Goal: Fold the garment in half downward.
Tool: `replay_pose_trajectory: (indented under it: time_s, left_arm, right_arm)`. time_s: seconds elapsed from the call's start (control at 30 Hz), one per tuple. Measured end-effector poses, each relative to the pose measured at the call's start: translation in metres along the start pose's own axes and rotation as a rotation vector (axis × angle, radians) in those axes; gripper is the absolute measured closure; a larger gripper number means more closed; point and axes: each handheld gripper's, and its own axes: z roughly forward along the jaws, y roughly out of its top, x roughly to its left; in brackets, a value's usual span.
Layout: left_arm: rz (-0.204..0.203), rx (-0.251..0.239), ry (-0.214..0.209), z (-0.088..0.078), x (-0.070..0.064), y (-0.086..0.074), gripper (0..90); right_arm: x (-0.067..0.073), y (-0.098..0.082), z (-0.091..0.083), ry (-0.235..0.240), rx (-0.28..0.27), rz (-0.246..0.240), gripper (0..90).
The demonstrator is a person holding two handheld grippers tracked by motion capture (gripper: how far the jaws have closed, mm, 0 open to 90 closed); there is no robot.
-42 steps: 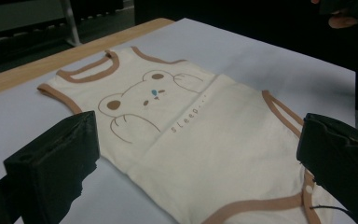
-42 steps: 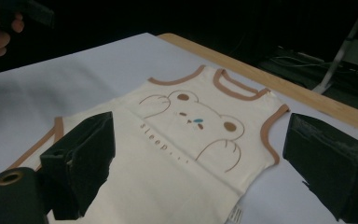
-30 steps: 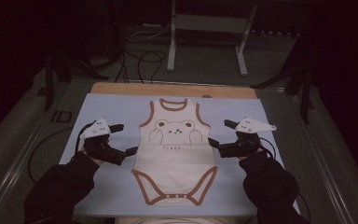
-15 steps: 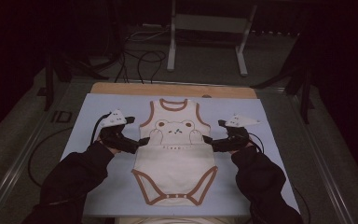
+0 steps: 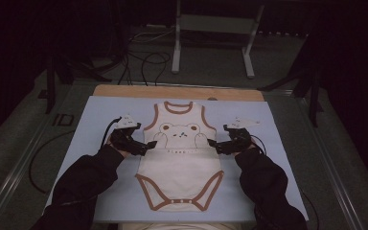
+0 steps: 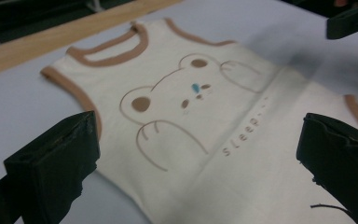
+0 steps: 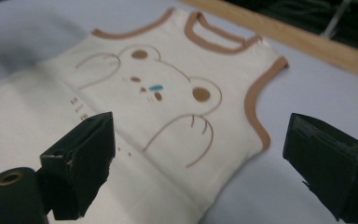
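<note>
Both grippers have closed in on the baby bodysuit, which lies flat mid-mat. The left gripper sits at its left side edge, the right gripper at its right; both gape wide, holding nothing.
</note>
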Motion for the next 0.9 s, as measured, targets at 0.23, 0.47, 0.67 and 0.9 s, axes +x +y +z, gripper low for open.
replay_pose_trajectory:
  time_s: [0.23,0.47,0.67,0.9]
  left_arm:
    - [-0.024,0.053,0.018,0.014,0.007,-0.008,0.2]
    - [-0.055,0.129,-0.011,0.024,0.011,-0.017,0.3]
    - [-0.055,0.200,0.005,0.032,0.013,-0.022,0.4]
    - [-0.067,0.262,0.037,0.038,0.016,-0.028,7.7]
  right_arm:
    - [-0.006,-0.006,0.010,-0.017,0.022,0.027,9.1]
    - [-0.010,-0.013,0.020,-0.016,0.076,0.064,9.1]
    - [-0.011,-0.021,0.030,-0.019,0.132,0.055,14.5]
    - [-0.012,-0.026,0.038,-0.025,0.166,0.055,19.2]
